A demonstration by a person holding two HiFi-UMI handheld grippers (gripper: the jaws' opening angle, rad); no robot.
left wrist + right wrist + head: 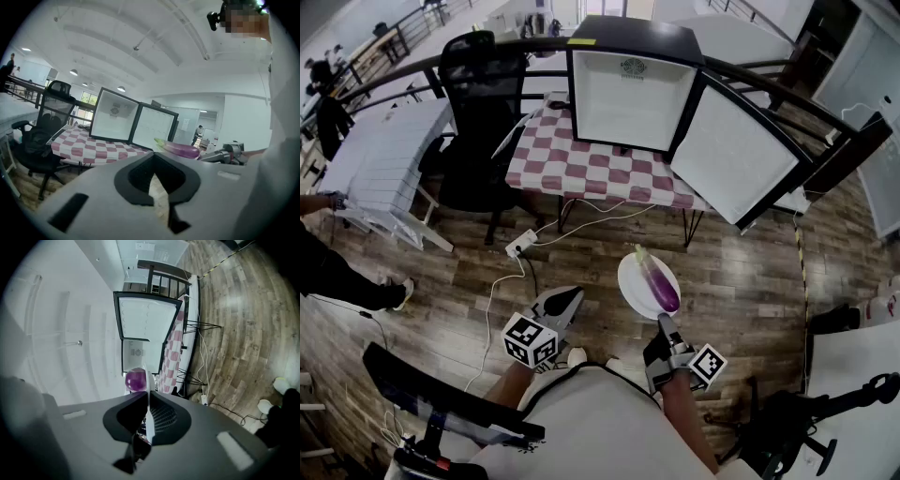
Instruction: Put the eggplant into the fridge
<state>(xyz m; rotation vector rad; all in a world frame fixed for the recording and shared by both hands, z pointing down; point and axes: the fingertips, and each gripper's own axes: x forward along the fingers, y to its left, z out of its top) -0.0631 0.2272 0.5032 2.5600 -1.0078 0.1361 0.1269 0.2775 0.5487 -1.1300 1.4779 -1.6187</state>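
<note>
A purple eggplant (658, 281) with a green stem lies on a white plate (633, 277) held out over the wooden floor. My right gripper (664, 324) is shut on the plate's near rim; in the right gripper view the rim (149, 411) shows as a thin white edge between the jaws, with the eggplant (136, 379) beyond it. My left gripper (565, 302) hangs to the left of the plate, shut and empty. The small black fridge (630, 94) stands on a checkered table (581, 167), its door (733, 155) swung open to the right, its white inside bare. From the left gripper view the eggplant (180, 149) and fridge (115, 123) show ahead.
A black office chair (478, 103) stands left of the table. A power strip (520, 246) and white cables lie on the floor under the table's front. White tables (380, 155) and a person's leg (337, 272) are at the left. A dark railing curves behind the fridge.
</note>
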